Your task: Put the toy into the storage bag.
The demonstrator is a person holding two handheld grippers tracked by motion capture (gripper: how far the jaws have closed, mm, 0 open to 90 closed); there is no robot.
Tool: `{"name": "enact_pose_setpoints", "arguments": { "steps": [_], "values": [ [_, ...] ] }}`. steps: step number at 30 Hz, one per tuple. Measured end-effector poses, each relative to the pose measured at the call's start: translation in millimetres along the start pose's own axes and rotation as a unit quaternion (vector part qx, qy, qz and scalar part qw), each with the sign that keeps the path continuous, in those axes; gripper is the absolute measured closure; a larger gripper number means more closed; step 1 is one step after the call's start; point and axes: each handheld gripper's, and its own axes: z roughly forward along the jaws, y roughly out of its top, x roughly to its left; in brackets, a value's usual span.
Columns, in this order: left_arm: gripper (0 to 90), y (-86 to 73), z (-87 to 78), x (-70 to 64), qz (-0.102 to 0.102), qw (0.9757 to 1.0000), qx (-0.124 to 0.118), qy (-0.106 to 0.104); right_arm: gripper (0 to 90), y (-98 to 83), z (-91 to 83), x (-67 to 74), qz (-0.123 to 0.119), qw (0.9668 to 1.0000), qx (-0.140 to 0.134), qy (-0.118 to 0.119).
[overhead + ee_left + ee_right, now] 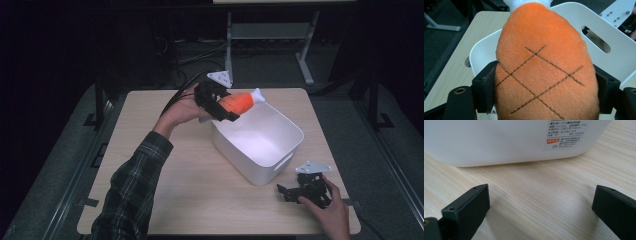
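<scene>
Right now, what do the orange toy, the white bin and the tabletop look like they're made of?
Orange toy: soft plush, fuzzy nap, dark stitched crisscross lines.
White bin: probably moulded plastic, smooth, faintly glossy, with cut-out handles and a printed label.
Tabletop: pale wood or wood-look laminate; streaky grain, matte.

White bin (499, 142): sticker (566, 133) w/ small print, mostly illegible; "PP", "H-7710" approx.
</scene>
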Motion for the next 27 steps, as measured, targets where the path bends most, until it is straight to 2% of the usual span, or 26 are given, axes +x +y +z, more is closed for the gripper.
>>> {"name": "enact_pose_setpoints", "arguments": {
  "steps": [3, 11, 14, 18, 25, 27],
  "values": [
    [22.1, 3.5, 7.9, 3.3, 0.004, 1.0, 0.006, -0.003, 0.7, 0.0, 0.0, 0.0, 0.0, 1.0, 0.0, 0.0],
    [21.9, 8.2, 28.7, 13.8, 0.004, 0.9999, 0.001, -0.014, 0.7, 0.0, 0.0, 0.0, 0.0, 1.0, 0.0, 0.0],
    [21.8, 6.3, 36.0, 16.3, 0.002, 0.9997, 0.003, -0.023, 0.7, 0.0, 0.0, 0.0, 0.0, 1.0, 0.0, 0.0],
    [21.4, 3.1, 45.8, 17.2, 0.007, 0.9995, 0.018, -0.026, 0.7, 0.0, 0.0, 0.0, 0.0, 1.0, 0.0, 0.0],
    [21.0, -1.0, 57.8, 21.6, 0.009, 0.9993, 0.018, -0.031, 0.7, 0.0, 0.0, 0.0, 0.0, 1.0, 0.0, 0.0],
    [20.9, -2.6, 62.1, 23.1, 0.01, 0.9991, 0.026, -0.033, 0.7, 0.0, 0.0, 0.0, 0.0, 1.0, 0.0, 0.0]
  ]
}}
